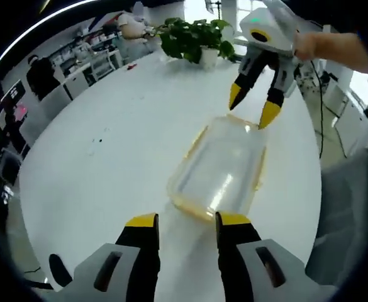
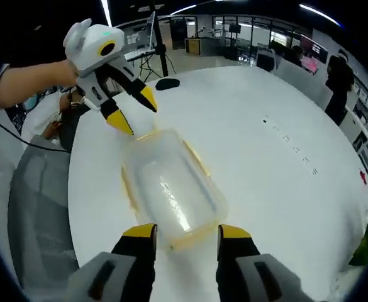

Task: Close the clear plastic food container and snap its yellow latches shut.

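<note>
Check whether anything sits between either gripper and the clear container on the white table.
Nothing visible does. The left gripper and the right gripper both hang open at opposite ends of the container, with only bare white table around it.

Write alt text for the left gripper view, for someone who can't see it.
A clear plastic food container with yellow latches lies on a round white table, between two open yellow-tipped grippers: the left gripper at the bottom and the right gripper, held by a hand, beyond it. A potted plant stands behind.
</note>
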Motion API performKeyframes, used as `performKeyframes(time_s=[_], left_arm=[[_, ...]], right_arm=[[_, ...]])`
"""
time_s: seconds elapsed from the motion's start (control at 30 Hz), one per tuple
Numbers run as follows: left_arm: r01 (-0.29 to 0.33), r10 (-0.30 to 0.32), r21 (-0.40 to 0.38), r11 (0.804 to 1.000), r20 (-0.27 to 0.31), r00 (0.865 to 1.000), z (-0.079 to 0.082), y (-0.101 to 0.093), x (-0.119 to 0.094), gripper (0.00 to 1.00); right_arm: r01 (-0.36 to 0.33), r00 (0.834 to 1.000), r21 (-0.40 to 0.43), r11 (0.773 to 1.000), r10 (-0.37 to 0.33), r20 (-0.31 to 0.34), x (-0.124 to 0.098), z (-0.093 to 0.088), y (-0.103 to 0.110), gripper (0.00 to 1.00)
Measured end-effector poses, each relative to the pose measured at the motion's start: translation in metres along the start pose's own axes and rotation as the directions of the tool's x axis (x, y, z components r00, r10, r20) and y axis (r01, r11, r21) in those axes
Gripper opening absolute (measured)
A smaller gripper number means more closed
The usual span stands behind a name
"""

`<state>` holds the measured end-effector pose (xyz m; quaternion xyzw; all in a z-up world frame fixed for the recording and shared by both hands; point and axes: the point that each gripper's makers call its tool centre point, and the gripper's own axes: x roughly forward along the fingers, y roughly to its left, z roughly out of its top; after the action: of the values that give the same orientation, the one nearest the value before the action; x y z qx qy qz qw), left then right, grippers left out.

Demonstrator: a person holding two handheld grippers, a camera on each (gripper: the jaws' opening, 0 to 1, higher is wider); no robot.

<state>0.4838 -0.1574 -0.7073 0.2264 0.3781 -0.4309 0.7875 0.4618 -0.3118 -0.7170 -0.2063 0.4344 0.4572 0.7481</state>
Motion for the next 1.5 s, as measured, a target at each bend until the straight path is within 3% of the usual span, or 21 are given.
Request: performKeyframes(time_s=[0.07,0.13,0.3,0.37,0.4,0.5,0.77,1.17,1.5], left_arm=[[-0.03,0.029,-0.015,0.999,-0.023,0.999,-0.004,0.0,0.001,0.32],[-0.031,0.031,-0.051,0.998,0.006,0.999,0.0,-0.003,0.002,0.32],[-0.055,0.054,-0.117,0.992,-0.012,0.998,-0.004,-0.004,0.003,0.32],[-0.06,0.06,-0.18,0.982,-0.005,0.998,-0.005,-0.007,0.005,0.31],[-0.057,0.061,-0.191,0.98,0.014,0.998,-0.002,-0.009,0.006,0.32],[-0.079,0.081,-0.21,0.975,0.002,0.997,-0.005,-0.011,0.008,0.32],[-0.098,0.11,-0.346,0.933,0.017,0.994,-0.006,-0.013,0.012,0.31],[-0.1,0.125,-0.414,0.905,0.034,0.992,-0.007,-0.019,0.017,0.31],[-0.104,0.138,-0.474,0.874,0.038,0.99,-0.008,-0.013,0.018,0.35]], right_arm=[[0.009,1.0,0.011,1.0,-0.009,0.001,0.001,0.0,0.0,0.37],[0.023,1.0,0.013,1.0,-0.023,0.004,0.002,0.0,0.0,0.37],[0.051,0.999,0.055,0.997,-0.052,0.008,0.001,-0.001,-0.001,0.36],[0.052,0.999,0.071,0.996,-0.053,0.012,0.002,-0.001,-0.001,0.36],[0.057,0.998,0.085,0.995,-0.059,0.023,0.002,0.0,-0.001,0.35],[0.058,0.998,0.108,0.992,-0.062,0.03,0.005,0.002,0.001,0.36],[0.07,0.996,0.184,0.981,-0.08,0.047,0.01,0.004,0.002,0.36],[0.137,0.983,0.271,0.953,-0.165,0.085,0.007,0.002,-0.009,0.37],[0.104,0.986,0.352,0.93,-0.142,0.083,0.012,-0.007,-0.007,0.39]])
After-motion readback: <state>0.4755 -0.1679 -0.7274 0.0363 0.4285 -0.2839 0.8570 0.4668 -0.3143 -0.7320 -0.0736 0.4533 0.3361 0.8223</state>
